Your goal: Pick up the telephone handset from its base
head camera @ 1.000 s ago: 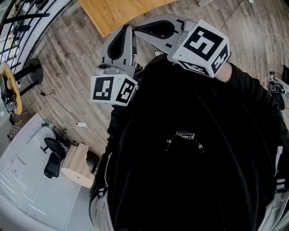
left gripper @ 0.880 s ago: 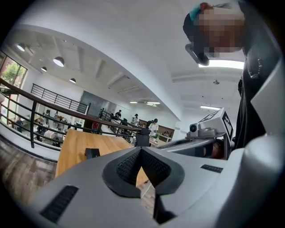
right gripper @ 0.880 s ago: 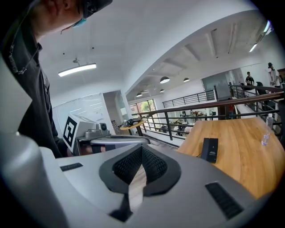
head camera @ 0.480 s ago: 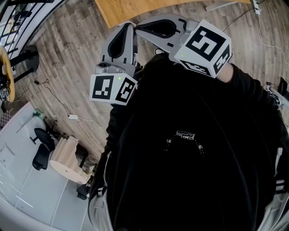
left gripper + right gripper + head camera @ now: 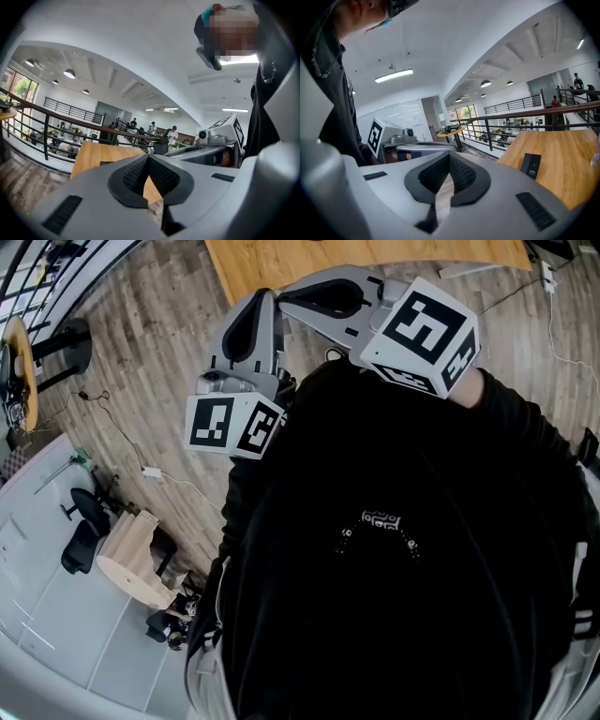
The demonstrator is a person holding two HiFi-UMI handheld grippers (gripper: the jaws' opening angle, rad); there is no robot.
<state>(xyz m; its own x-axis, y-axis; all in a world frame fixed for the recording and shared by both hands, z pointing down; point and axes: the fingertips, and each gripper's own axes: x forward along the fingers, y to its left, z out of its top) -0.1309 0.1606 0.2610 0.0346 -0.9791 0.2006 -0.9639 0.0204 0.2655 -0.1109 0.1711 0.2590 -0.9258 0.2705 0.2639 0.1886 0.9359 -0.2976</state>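
Note:
No telephone or base shows in any view. In the head view both grey grippers are held in front of a black-clad chest, pointing toward a wooden table (image 5: 375, 257) at the top edge. My left gripper (image 5: 263, 304) is shut with nothing in it, and its pads meet in the left gripper view (image 5: 149, 158). My right gripper (image 5: 291, 298) lies across just beside it, also shut and empty, pads together in the right gripper view (image 5: 449, 157). Each gripper appears in the other's view: the right gripper (image 5: 206, 149) and the left gripper (image 5: 410, 146).
A small black box (image 5: 530, 165) lies on the wooden table (image 5: 567, 159). On the plank floor are a cable with an adapter (image 5: 150, 472), a wooden spool (image 5: 131, 559) and a black chair (image 5: 80, 531). A black railing (image 5: 51, 123) runs behind, with people far off.
The wooden table has come further into the head view at the top, and the floor items have slid down and left. Both grippers keep their place against the chest, still shut.

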